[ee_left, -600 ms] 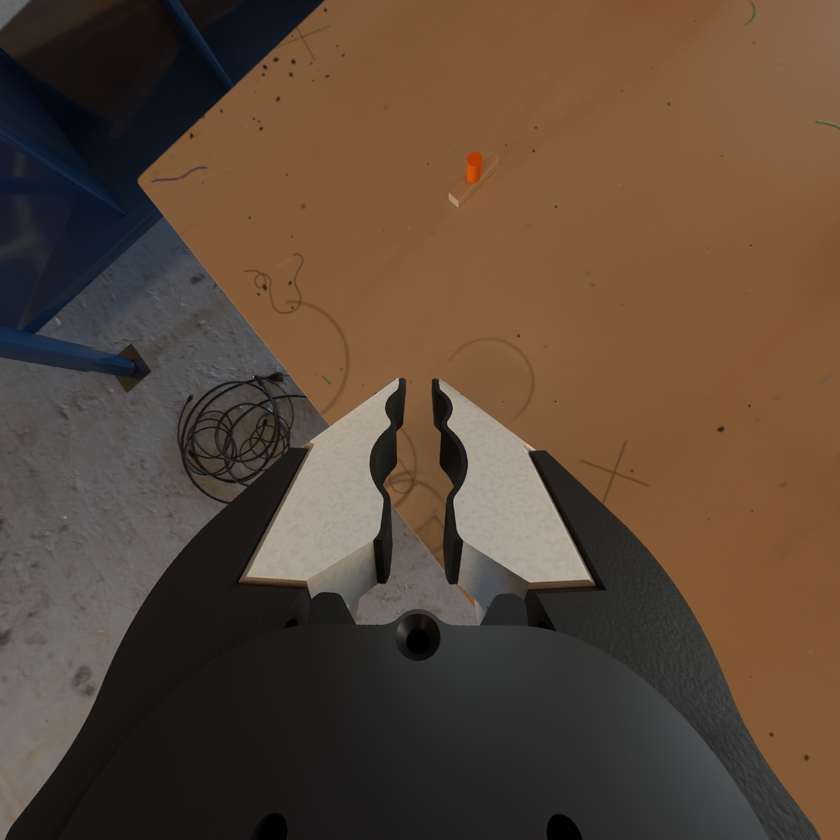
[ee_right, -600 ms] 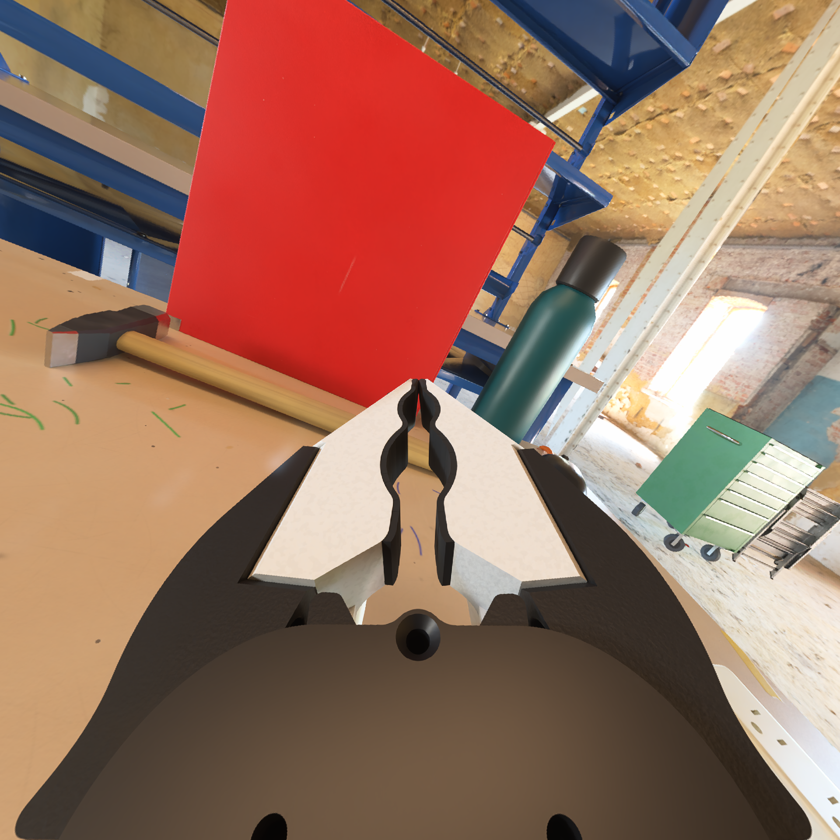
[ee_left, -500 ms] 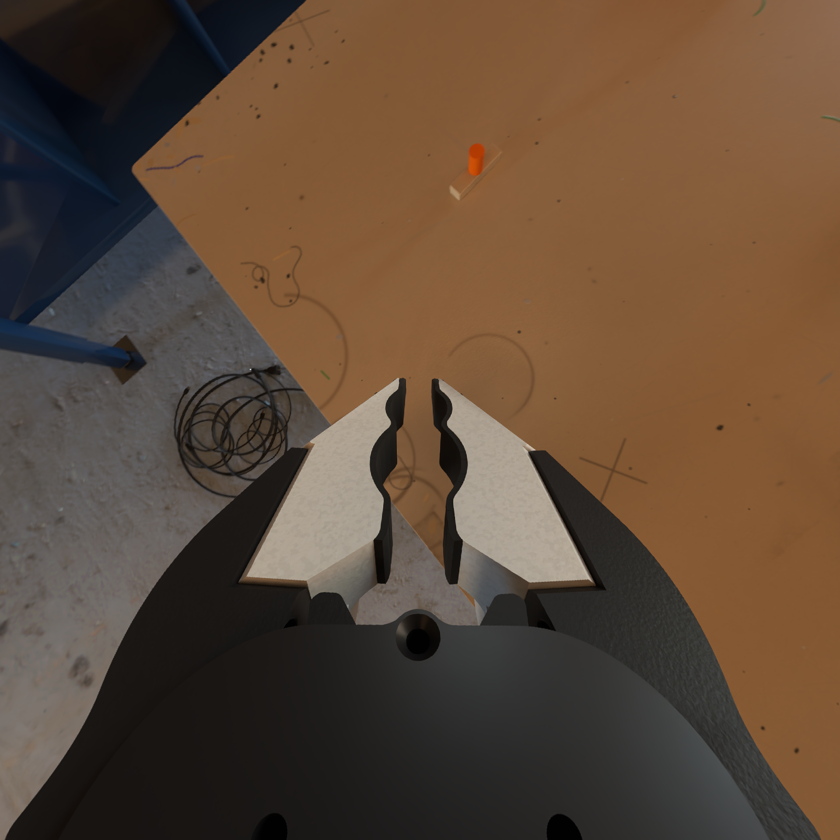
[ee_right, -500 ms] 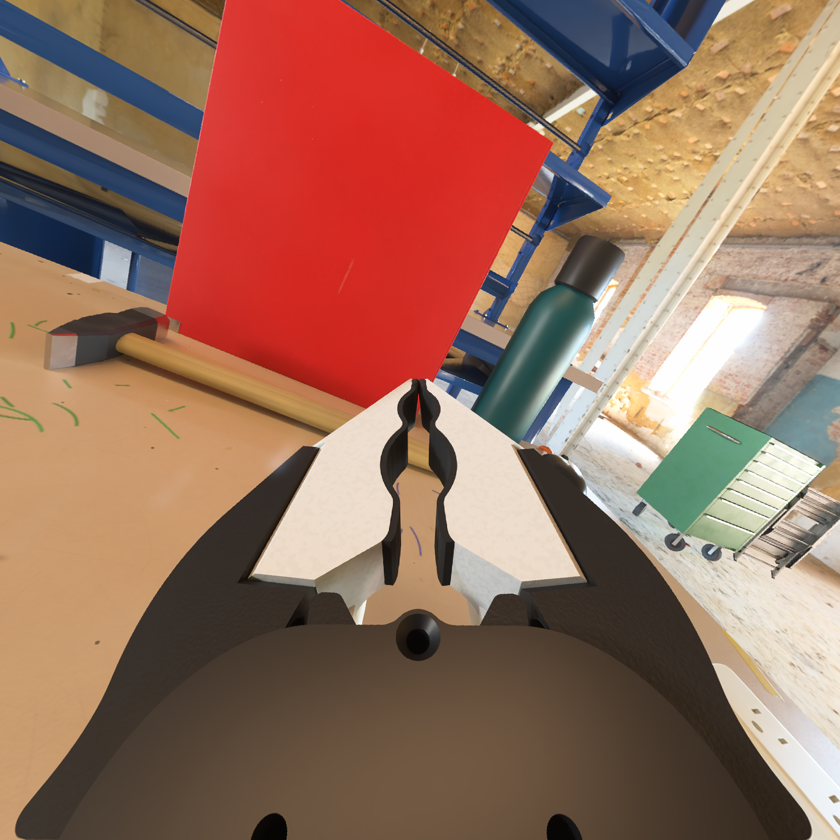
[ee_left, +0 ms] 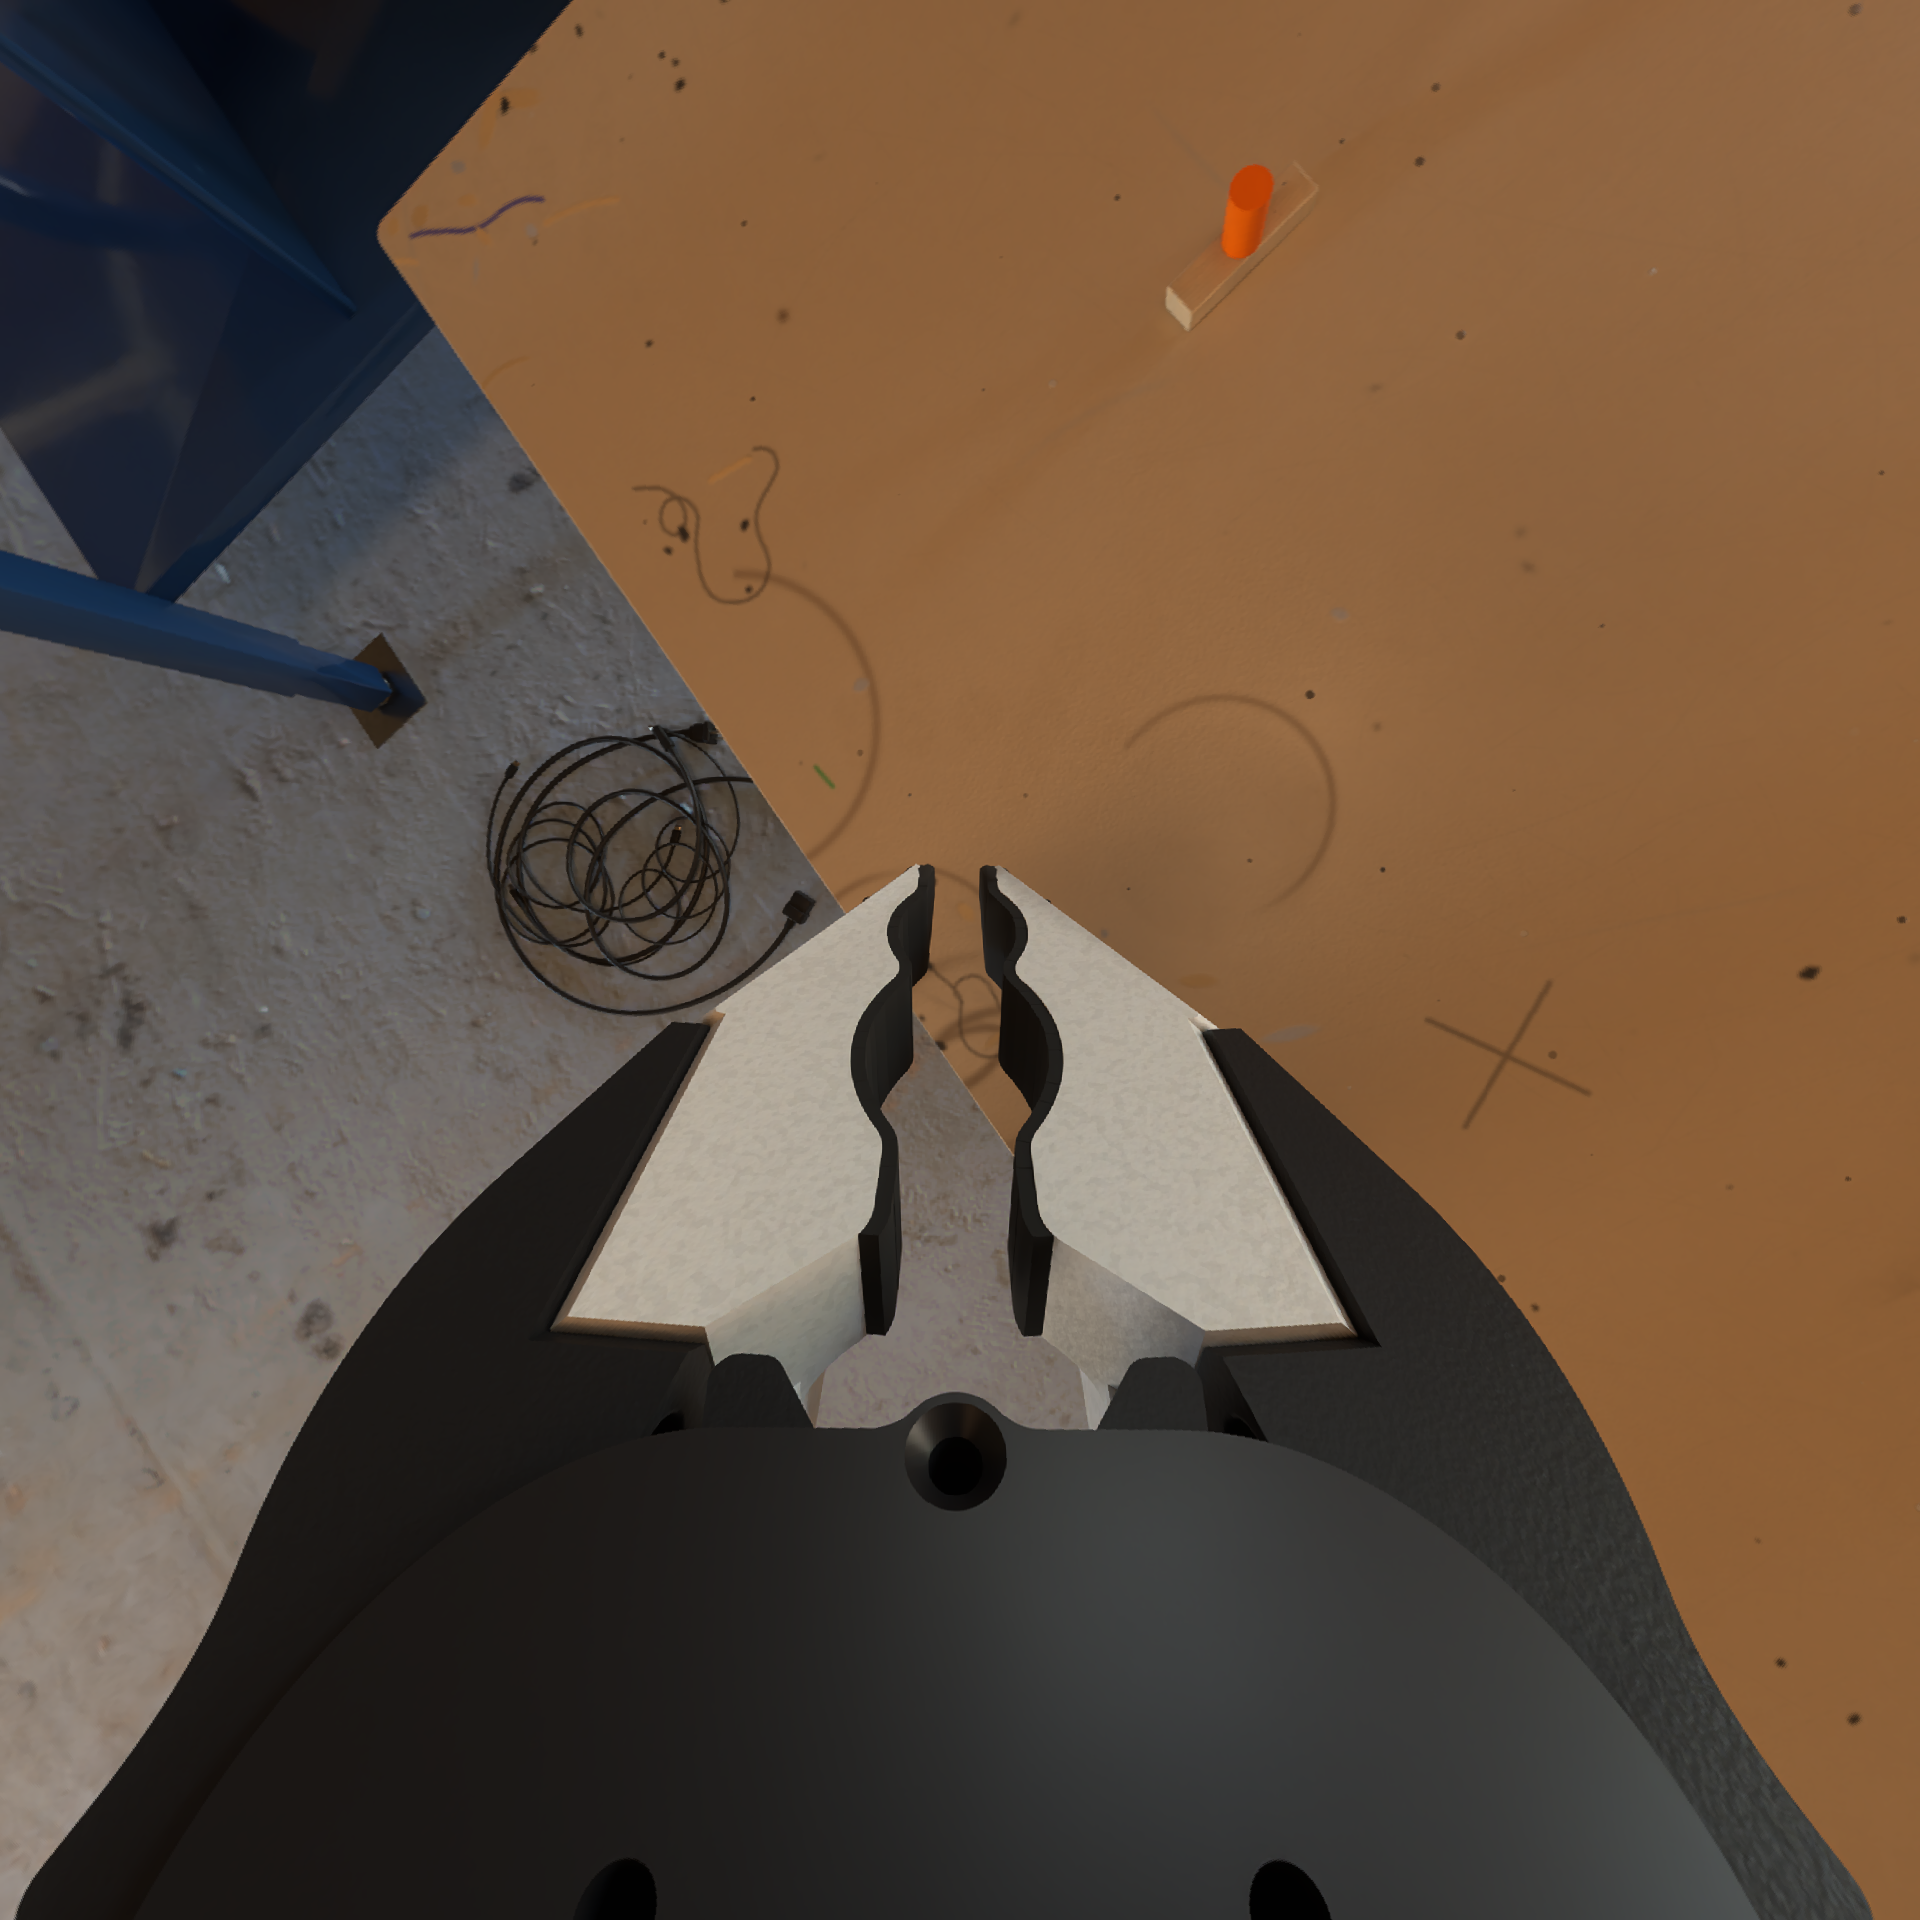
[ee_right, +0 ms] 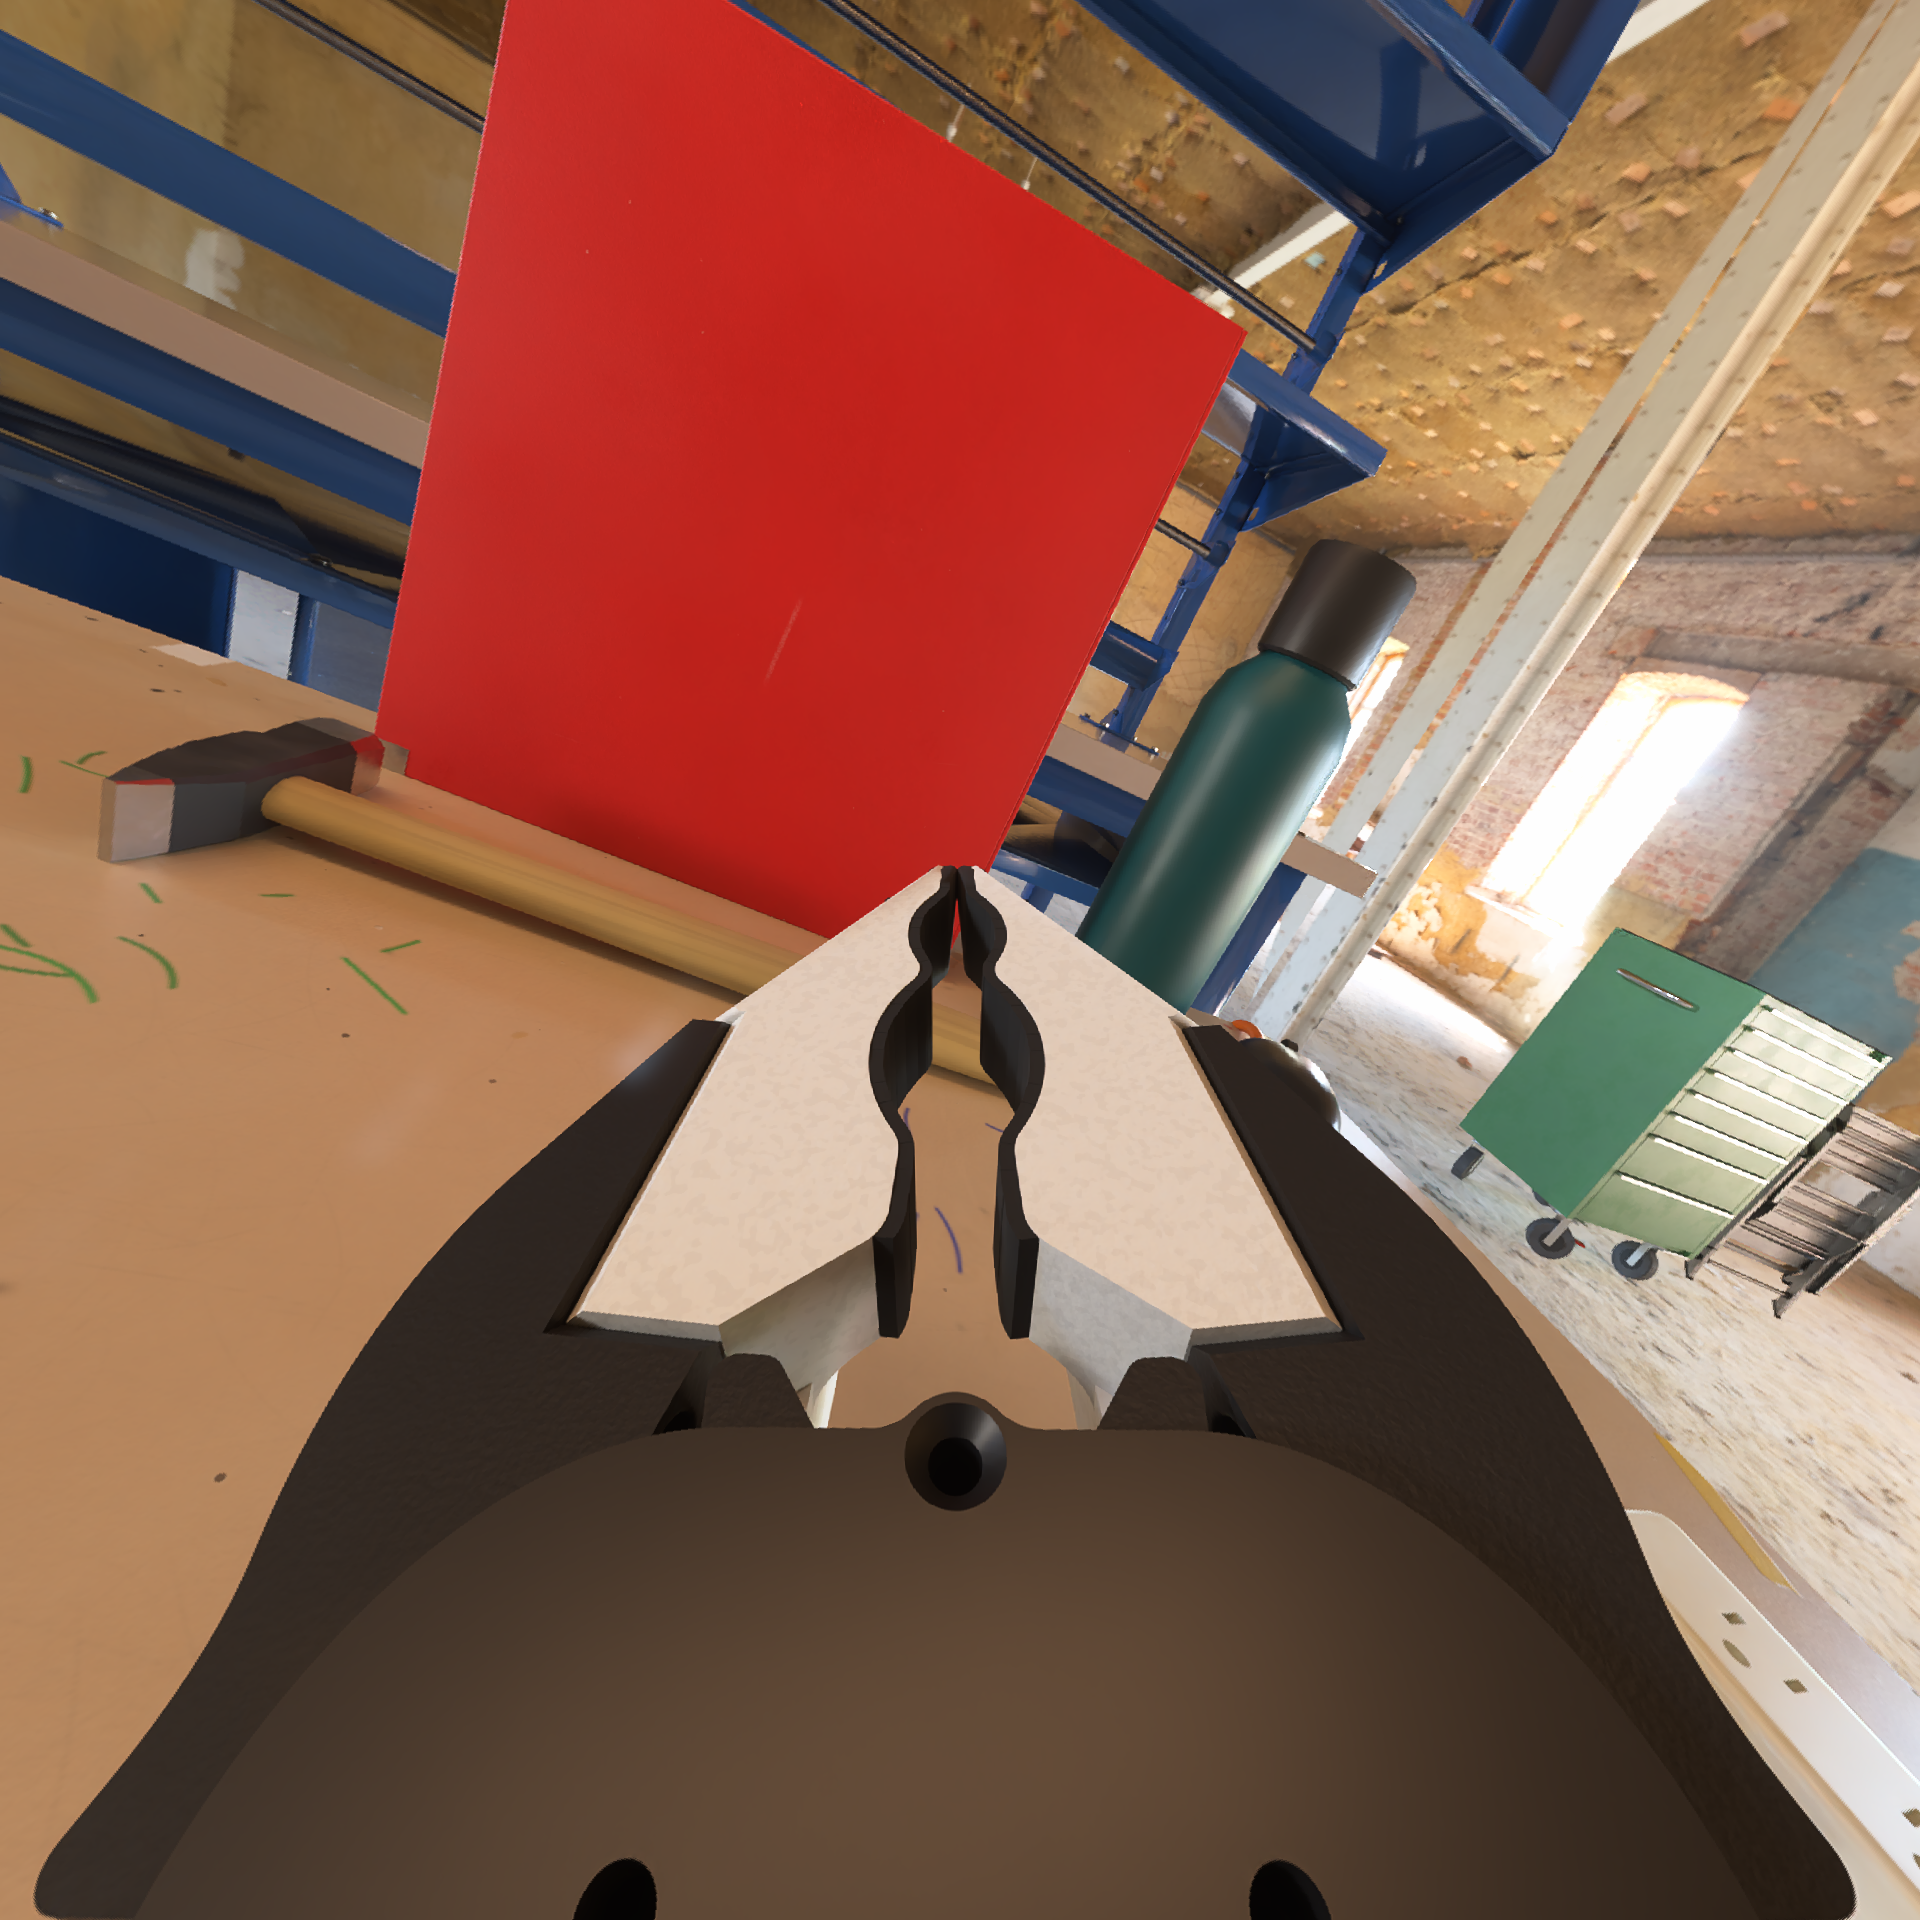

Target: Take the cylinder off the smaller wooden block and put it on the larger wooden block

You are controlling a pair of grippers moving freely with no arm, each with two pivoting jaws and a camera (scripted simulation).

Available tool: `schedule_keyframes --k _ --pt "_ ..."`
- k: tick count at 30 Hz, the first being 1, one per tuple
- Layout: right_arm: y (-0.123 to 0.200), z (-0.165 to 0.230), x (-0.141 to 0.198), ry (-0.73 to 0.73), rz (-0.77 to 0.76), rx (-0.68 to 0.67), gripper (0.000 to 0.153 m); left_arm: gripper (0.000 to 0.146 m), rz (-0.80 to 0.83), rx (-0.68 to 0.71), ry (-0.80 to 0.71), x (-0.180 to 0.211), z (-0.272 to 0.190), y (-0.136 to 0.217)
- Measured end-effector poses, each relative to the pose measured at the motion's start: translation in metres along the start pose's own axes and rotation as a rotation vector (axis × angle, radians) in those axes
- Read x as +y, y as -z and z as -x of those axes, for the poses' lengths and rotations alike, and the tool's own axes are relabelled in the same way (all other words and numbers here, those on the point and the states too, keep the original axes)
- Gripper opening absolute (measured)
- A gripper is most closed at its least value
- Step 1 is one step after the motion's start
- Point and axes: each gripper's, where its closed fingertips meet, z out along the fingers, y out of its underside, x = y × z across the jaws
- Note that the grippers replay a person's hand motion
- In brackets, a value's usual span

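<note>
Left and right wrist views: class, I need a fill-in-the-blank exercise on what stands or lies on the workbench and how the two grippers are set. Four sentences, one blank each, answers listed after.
1. The cylinder standing upright on the wooden block is ____ in colour.
2. The left gripper holds nothing, and a narrow gap shows between its tips, so it is ____.
3. The tool lying on the table in front of the red panel is a ____.
4. On the floor beside the table lies a coiled black ____.

Missing words: orange; open; hammer; cable

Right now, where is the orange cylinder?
In the left wrist view, the orange cylinder stands upright on a small wooden block, upper right on the table, far beyond the left gripper.
</note>
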Motion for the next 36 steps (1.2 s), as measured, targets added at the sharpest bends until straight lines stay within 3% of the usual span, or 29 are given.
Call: schedule_keyframes --k 9,13,19,24,28,32,36 --pt "0.0 0.001 0.0 0.008 0.002 -0.004 0.0 0.008 -0.013 0.061 -0.005 -0.005 -0.011 -0.004" --pt "-0.001 0.008 0.0 0.034 0.004 -0.033 0.0 0.02 -0.034 0.105 -0.027 -0.012 -0.021 -0.007" --pt "-0.003 0.01 0.002 0.056 0.019 -0.04 0.0 0.025 -0.095 0.157 -0.099 -0.036 -0.03 -0.009" --pt "-0.004 0.004 0.007 0.065 0.054 0.002 0.0 0.026 -0.097 0.09 -0.214 -0.057 -0.022 -0.01" --pt "-0.005 0.001 0.01 0.078 0.075 0.021 0.0 0.029 -0.167 0.19 -0.243 -0.084 -0.03 -0.012" --pt "-0.005 -0.003 0.011 0.073 0.081 0.048 0.0 0.029 -0.153 0.289 -0.246 -0.102 -0.043 -0.031" --pt "-0.005 -0.003 0.011 0.076 0.085 0.047 0.0 0.03 -0.05 0.31 -0.342 -0.104 -0.053 -0.066"
